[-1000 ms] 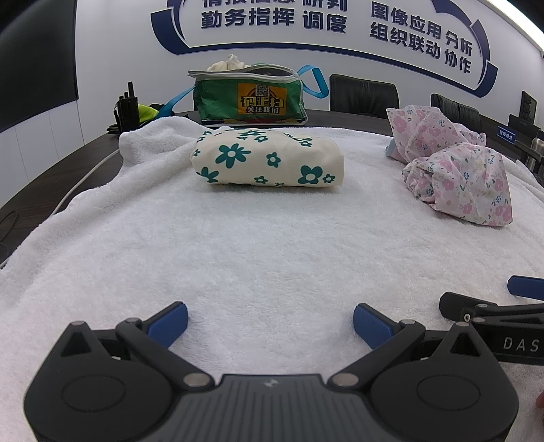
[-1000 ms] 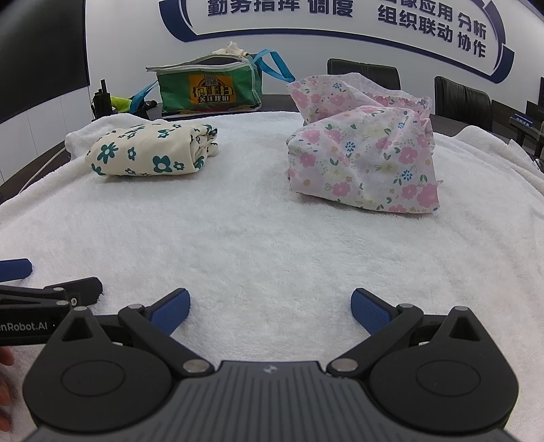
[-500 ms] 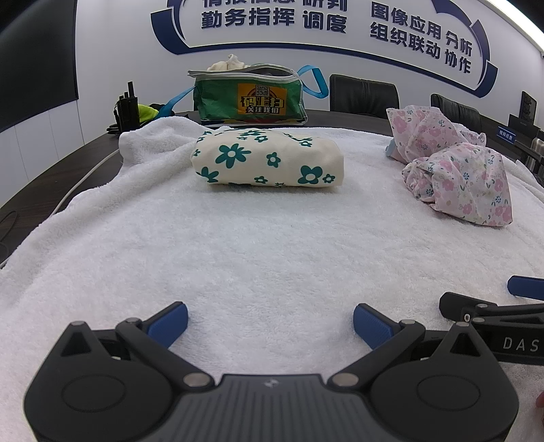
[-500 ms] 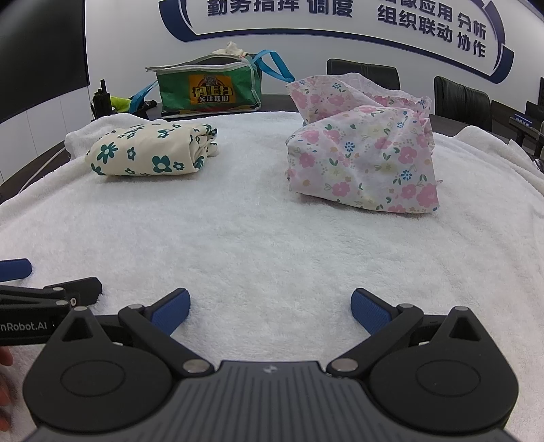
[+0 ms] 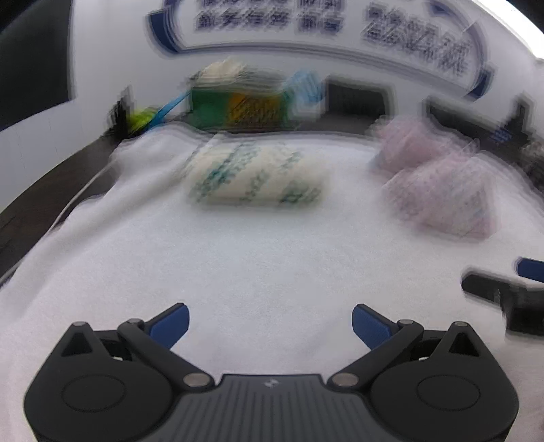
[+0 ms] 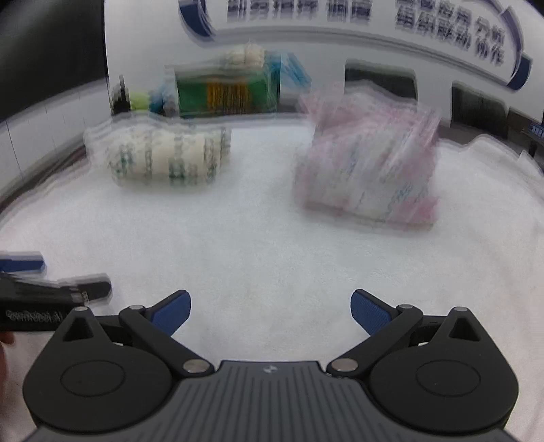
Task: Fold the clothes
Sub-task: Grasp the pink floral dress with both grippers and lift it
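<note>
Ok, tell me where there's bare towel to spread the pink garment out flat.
Bare white towel runs from both open grippers, left gripper and right gripper, up to the green-flowered bundle and pink floral garment. A narrower strip lies between those two. The far edge is crowded by the green bag.

- Left wrist view looks low and forward across the white towel.
- Right wrist view faces likewise, alongside; both share the towel and two bundles.

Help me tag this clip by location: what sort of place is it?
Probably an office meeting room, not a home: large blue lettering runs along the wall, dark office chairs stand behind a dark table, and a white towel covers it as a folding surface.
</note>
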### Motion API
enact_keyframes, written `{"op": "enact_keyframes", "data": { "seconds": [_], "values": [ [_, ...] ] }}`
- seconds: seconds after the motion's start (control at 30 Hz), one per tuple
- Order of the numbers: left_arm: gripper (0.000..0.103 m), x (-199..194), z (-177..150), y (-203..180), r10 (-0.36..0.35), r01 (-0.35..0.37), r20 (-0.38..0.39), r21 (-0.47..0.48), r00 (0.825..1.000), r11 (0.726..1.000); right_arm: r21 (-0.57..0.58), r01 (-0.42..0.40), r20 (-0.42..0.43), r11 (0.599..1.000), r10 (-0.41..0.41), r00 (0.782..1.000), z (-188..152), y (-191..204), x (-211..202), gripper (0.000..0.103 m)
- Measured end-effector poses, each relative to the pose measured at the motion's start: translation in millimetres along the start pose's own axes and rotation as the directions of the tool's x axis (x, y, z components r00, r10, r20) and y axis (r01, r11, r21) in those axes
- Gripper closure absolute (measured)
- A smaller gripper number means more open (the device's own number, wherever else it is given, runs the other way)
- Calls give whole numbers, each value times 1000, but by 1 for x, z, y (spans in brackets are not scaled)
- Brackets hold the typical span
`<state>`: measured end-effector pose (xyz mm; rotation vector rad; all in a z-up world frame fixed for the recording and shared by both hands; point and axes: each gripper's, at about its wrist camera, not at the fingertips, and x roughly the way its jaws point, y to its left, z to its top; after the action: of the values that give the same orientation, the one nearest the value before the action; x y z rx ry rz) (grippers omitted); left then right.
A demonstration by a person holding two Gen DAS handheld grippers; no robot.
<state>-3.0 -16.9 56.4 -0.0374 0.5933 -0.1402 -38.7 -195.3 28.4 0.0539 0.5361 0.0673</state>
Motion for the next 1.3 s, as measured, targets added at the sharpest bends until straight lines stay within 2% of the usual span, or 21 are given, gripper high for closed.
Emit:
{"op": "enact_keyframes", "data": {
  "seconds": [0.03,0.1,0.17,0.27,0.37,0.43,0.47,0.5,0.53,0.57,0.6,0.63,0.67,0.73,0.8,0.87,0.97,1.07,1.13,1.2,1.3],
  "values": [
    [0,1,16,-10,-45,45,34,24,998,999,34,9,74,999,-12,997,10,-15,-12,0],
    [0,18,53,-37,-114,109,59,89,992,990,107,39,111,993,-51,992,43,-55,-14,0],
    [0,57,87,-61,-139,136,14,121,990,983,168,62,123,984,-83,989,76,-95,-4,0],
    [0,134,134,-80,-150,152,-53,50,987,987,219,80,85,973,-101,991,121,-151,39,0],
    [2,213,168,-78,-152,116,-181,-193,972,974,258,143,-26,955,-141,990,153,-191,99,0],
    [2,245,176,-73,-197,108,-233,-347,952,931,351,107,-72,930,-87,994,158,-205,131,1],
    [2,254,176,-74,-203,96,-259,-374,944,923,400,85,-91,913,-53,994,160,-212,147,1],
    [10,263,176,-75,-201,79,-285,-388,937,918,448,65,-107,892,-18,994,162,-219,163,1],
    [51,271,176,-77,-200,62,-310,-402,929,914,484,76,-131,872,-14,991,163,-223,177,5],
    [82,279,176,-78,-199,45,-336,-415,921,909,515,95,-156,852,-16,988,164,-227,191,29],
    [98,283,174,-77,-214,45,-359,-425,908,904,535,101,-185,839,-1,983,163,-230,204,78],
    [103,278,174,-73,-231,67,-336,-434,913,899,552,104,-213,827,20,977,161,-232,216,101],
    [103,272,173,-69,-246,94,-301,-441,922,892,571,100,-236,815,46,971,160,-234,223,102],
    [103,231,183,-59,-281,181,-190,-421,941,889,535,71,-196,842,42,980,167,-225,209,103],
    [103,188,194,-49,-319,268,-74,-385,945,883,443,-5,-78,897,44,996,187,-201,161,103],
    [103,140,206,-38,-354,348,50,-349,934,870,323,-88,65,942,71,995,212,-171,95,103],
    [103,52,226,-19,-382,439,229,-301,895,847,93,-156,282,983,125,951,246,-118,-17,103],
    [103,-48,236,1,-415,534,422,-217,806,817,-92,-148,442,985,174,880,266,-70,-124,103],
    [103,-115,237,12,-416,559,516,-154,749,815,-167,-154,507,974,219,834,270,-45,-184,103],
    [103,-181,237,22,-417,575,602,-88,681,813,-237,-157,562,959,267,783,273,-22,-244,103],
    [103,-260,224,33,-379,551,698,-26,607,834,-297,-214,625,931,359,693,264,-6,-320,103]
  ]
}}
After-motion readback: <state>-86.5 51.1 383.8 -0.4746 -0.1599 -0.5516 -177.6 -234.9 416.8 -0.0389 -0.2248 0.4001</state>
